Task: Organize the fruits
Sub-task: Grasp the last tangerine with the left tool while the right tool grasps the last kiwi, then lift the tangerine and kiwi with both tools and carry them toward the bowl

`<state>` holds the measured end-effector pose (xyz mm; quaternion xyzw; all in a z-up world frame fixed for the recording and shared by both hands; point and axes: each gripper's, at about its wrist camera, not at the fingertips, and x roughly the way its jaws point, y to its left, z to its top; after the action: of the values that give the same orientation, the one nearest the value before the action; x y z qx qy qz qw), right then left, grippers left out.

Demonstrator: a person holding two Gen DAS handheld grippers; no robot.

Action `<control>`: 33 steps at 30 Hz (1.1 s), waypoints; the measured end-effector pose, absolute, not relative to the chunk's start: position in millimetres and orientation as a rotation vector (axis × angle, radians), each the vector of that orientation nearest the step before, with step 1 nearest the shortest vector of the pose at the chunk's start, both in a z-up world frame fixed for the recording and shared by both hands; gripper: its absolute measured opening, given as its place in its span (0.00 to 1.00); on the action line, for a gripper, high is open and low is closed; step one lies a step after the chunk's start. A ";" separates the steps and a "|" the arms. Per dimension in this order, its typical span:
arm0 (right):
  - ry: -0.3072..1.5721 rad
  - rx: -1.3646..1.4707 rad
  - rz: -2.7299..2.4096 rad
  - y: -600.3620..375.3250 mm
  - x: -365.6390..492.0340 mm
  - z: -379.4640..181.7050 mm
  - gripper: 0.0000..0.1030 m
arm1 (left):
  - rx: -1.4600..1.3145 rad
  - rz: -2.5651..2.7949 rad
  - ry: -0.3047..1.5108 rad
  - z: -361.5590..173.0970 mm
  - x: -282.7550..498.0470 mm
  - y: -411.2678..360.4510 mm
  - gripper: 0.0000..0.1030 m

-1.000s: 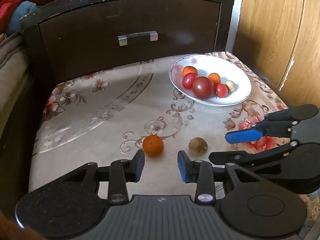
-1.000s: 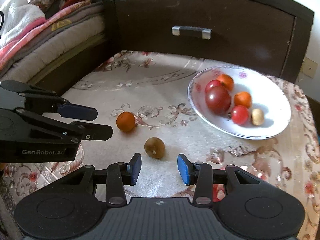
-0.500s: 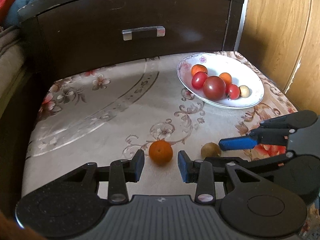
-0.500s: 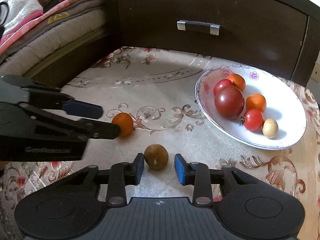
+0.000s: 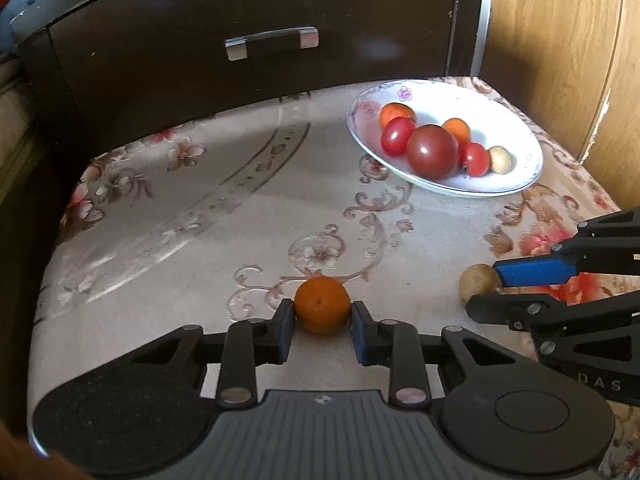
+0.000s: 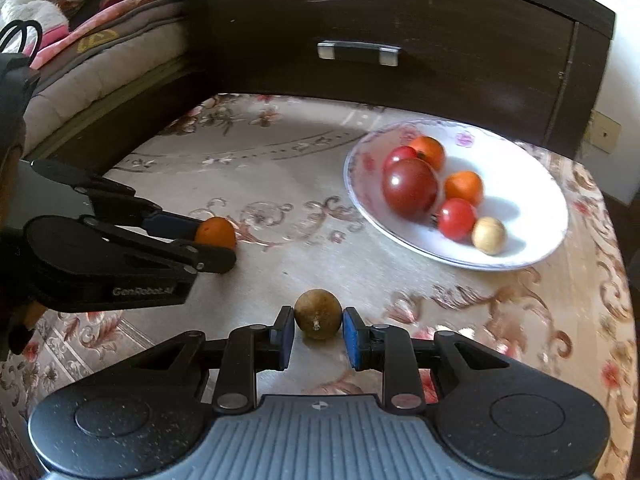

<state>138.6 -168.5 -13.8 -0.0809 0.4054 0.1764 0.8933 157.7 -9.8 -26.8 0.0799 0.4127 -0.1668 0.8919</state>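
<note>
— What's nearest to you right now?

— My left tongs (image 5: 322, 332). Their blue pads sit one on each side of the small orange fruit (image 5: 322, 310), pressed against its skin, so I am gripping it. It is still down on the flowered cloth (image 5: 208, 216).

— And your other hand?

— My right tongs (image 6: 318, 332) have closed in on the brown round fruit (image 6: 318, 313). The left pad touches it; on the right I see a hairline of gap, so I cannot tell whether the grip is firm. That fruit also rests on the cloth, just to the right of the orange one.

— Can each camera see the other tool?

— Yes. From the left wrist, the right tongs come in from the right edge, with the brown fruit between their fingers. From the right wrist, the left tongs reach in from the left around the orange fruit.

— What lies beyond?

— Farther back and to the right, the white plate (image 6: 532, 184) holds a big dark red tomato (image 6: 410, 188), two smaller red ones, two orange fruits and a pale round one (image 6: 489, 235). Behind it stands a dark drawer front (image 5: 256, 92) with a metal handle (image 5: 272, 42).
</note>
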 end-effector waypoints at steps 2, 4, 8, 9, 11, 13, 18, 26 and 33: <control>0.840 -0.168 0.359 -171.3 134.9 -10.9 0.19 | 0.172 -0.361 0.851 -24.8 154.3 -13.1 0.36; 0.839 -0.175 0.354 -174.0 129.6 -7.4 0.19 | 0.182 -0.385 0.851 -22.3 148.4 -16.7 0.36; 0.854 -0.182 0.345 -181.2 117.0 -3.0 0.19 | 0.202 -0.429 0.867 -18.0 128.5 -21.8 0.36; 0.859 -0.184 0.343 -182.9 112.6 -2.1 0.19 | 0.208 -0.436 0.871 -17.7 123.6 -22.4 0.36; 0.868 -0.194 0.341 -185.4 102.7 -0.7 0.19 | 0.215 -0.455 0.882 -16.4 112.0 -24.1 0.36; 0.880 -0.204 0.337 -188.9 91.8 0.1 0.19 | 0.218 -0.468 0.893 -15.8 102.2 -26.5 0.36; 0.914 -0.218 0.321 -195.5 67.9 -4.3 0.19 | 0.242 -0.491 0.914 -16.5 79.0 -35.5 0.36; 0.918 -0.231 0.312 -196.1 59.4 -10.1 0.20 | 0.275 -0.509 0.908 -20.9 63.6 -44.6 0.37; 0.911 -0.216 0.323 -196.1 59.3 -10.0 0.26 | 0.245 -0.509 0.916 -21.5 67.0 -42.4 0.43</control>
<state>59.3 -196.1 -10.0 -0.1036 0.4370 0.1548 0.8800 67.0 -42.4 -21.5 0.1165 0.4362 -0.2425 0.8587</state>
